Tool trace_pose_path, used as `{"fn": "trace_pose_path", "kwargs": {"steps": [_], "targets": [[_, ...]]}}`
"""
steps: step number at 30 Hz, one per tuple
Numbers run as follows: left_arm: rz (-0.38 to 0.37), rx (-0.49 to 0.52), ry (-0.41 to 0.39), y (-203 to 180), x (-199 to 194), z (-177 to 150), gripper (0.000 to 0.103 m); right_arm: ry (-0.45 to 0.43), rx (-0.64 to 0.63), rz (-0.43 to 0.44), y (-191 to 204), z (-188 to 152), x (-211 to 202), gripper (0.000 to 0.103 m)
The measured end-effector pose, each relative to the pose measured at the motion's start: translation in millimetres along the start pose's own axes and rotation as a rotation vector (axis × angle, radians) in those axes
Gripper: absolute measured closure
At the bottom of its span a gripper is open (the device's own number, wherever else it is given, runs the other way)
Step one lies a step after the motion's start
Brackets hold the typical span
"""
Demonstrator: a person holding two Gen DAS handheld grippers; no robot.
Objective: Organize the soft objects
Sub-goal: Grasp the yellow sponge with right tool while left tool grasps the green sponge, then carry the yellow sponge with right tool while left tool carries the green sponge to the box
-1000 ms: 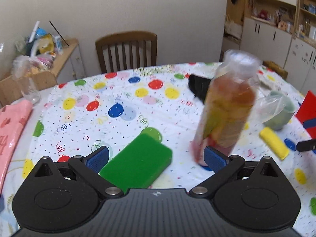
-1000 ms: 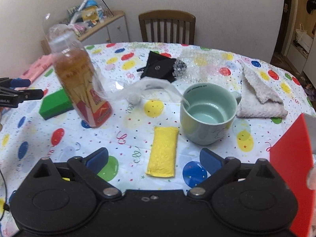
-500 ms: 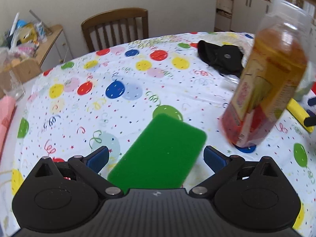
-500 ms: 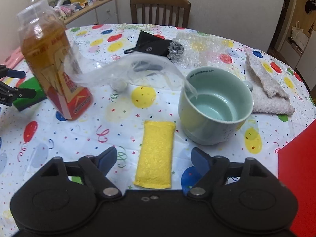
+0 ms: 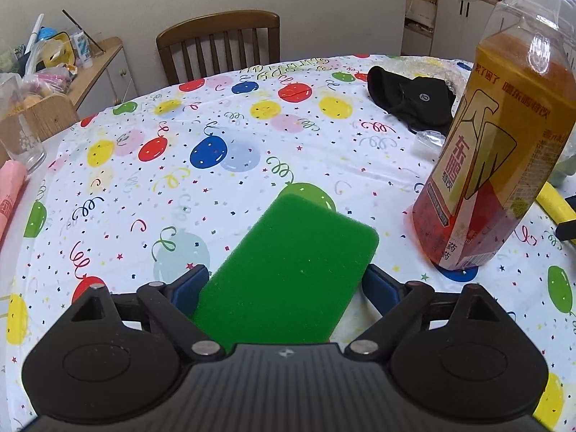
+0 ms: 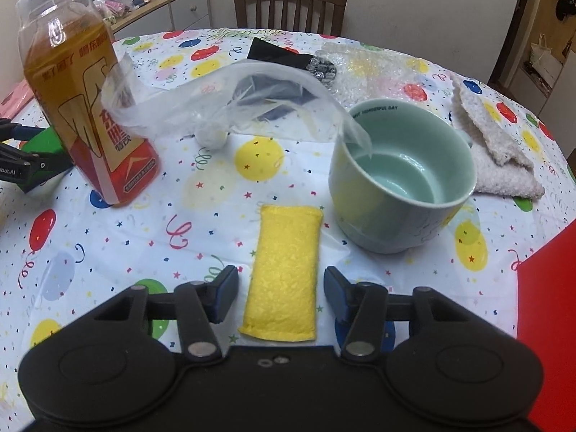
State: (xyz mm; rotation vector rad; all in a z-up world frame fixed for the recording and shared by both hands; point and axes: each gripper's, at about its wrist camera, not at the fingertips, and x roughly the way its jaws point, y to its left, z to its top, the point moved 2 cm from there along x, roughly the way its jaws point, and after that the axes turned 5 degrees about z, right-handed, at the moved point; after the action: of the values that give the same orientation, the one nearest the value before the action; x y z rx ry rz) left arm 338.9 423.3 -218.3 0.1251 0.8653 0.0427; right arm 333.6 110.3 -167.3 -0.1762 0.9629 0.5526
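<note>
A green sponge lies flat on the balloon tablecloth, its near end between the fingers of my left gripper. The jaws are open and straddle it; whether the pads touch its sides I cannot tell. A yellow sponge lies lengthwise between the fingers of my right gripper, which is open with gaps on both sides. The green sponge also shows at the left edge of the right wrist view, with the left gripper on it. A white fluffy towel lies at the far right.
A tall bottle of orange drink stands right of the green sponge. A pale green mug stands right of the yellow sponge, with a clear plastic bag draped from its rim. A black pouch, bubble wrap and a red board are nearby.
Both grippers moved forward and down: the green sponge now sits between the left fingers, the yellow sponge between the right fingers. The right jaws have narrowed somewhat.
</note>
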Motion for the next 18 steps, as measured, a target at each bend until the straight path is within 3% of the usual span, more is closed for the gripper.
{"fn": "trace_pose_path", "kwargs": {"steps": [4, 18], "targets": [[0.014, -0.018, -0.003, -2.1, -3.4, -1.2, 0.016, -0.004, -0.014, -0.005, 1.6, 0.6, -0.6, 0.064], [0.082, -0.172, -0.027, -10.2, -34.2, -6.5, 0.018, -0.043, 0.013, 0.023, 1.3, -3.4, -21.3, 0.065]]}}
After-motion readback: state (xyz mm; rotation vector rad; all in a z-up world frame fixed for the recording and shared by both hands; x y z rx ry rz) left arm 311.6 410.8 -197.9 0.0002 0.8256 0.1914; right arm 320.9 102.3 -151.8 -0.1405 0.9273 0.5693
